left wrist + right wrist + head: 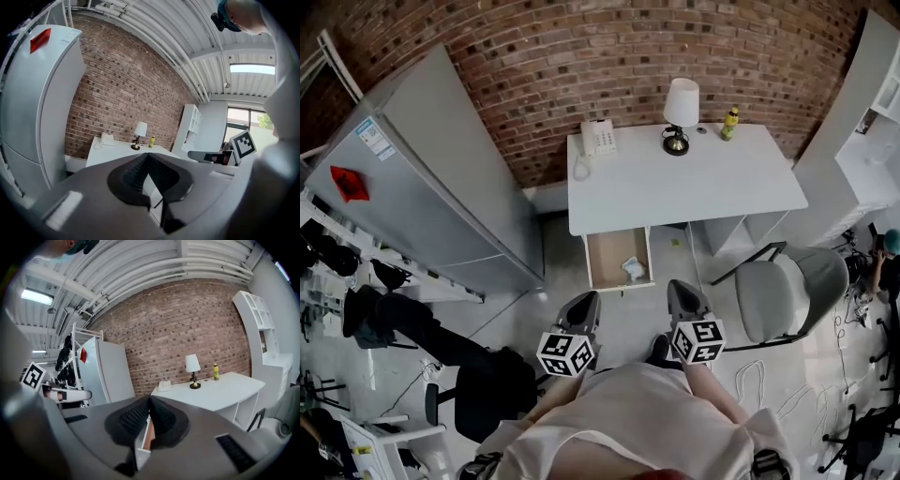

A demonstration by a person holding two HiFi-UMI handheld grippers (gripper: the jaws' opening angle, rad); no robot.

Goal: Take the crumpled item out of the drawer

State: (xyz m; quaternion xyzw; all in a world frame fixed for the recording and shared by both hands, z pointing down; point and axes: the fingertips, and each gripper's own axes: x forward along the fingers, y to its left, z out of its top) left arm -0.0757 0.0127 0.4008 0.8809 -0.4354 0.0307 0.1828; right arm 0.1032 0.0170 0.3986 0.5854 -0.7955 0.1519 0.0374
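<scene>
Two pairs of jaws are pressed together at the tips with nothing between them. The left gripper (pixel 149 156) shows its dark ribbed pads meeting at a point, and the right gripper (pixel 149 400) shows the same. In the head view the grippers sit side by side, apart from each other, with their noses pointing forward toward the desk (pixel 694 192). The left marker cube (pixel 565 353) and the right marker cube (pixel 697 340) lie nearest the person. The forearms (pixel 546 401) come out from a pale top (pixel 628 417) with the elbows bent and close to the body. This puts both tools just in front of the torso, over the grey floor (pixel 628 323). Both gripper views look about level or slightly upward, taking in the brick wall (pixel 187 333) and the ceiling pipes (pixel 140 268).

The drawer (pixel 605 258) stands pulled out from under the left part of the desk. It is ahead of the grippers, roughly midway between their lines of aim and well apart from both tips. The crumpled item (pixel 634 268), a small white wad, lies inside it on the wooden bottom, near the right wall and toward the pulled-out end.

On the desktop stand a telephone (pixel 598 138) at the left rear and a lamp (pixel 680 111) with a white shade near the middle rear. A yellow bottle (pixel 730 122) is just to the right of the lamp. A grey refrigerator (pixel 431 178) stands left of the desk, and a grey chair (pixel 792 292) is right of the drawer.
</scene>
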